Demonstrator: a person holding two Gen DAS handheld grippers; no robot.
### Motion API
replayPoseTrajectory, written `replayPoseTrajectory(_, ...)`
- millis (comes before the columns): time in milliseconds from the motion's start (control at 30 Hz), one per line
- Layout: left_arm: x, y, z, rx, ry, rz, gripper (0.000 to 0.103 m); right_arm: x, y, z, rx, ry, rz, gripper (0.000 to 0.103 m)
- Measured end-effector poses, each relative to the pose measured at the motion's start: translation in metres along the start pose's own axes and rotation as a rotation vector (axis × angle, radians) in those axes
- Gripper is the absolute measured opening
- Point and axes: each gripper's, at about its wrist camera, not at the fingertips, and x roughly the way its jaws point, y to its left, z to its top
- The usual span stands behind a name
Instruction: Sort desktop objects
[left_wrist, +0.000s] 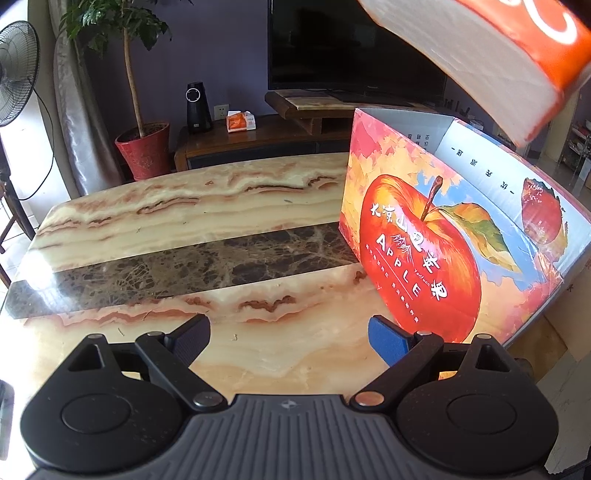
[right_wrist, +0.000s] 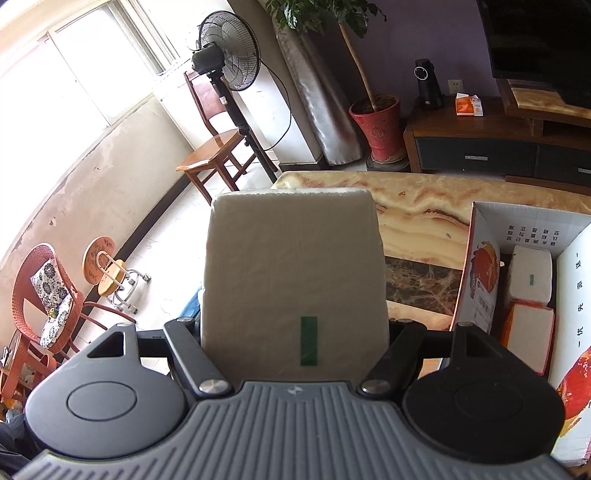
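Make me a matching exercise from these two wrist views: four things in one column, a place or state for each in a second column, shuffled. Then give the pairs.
Things:
1. tissue pack
2. left gripper
3. apple box
4. flower pot

Places or states:
A. on the floor beyond the table, with a plant in it
B. clamped between the right gripper's fingers
C. standing on the marble table, top open, two packs already inside
D. open and empty above the tabletop

Pairs: 1-B, 2-D, 3-C, 4-A
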Motion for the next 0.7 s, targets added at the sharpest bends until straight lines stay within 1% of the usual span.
replayPoseTrajectory(700, -0.0027, 0.0001, 0.0018, -0.011, -0.021, -0.004, 0.093, 0.0009, 0.0062, 0.0037, 0.005, -0.019, 0.015, 0.075)
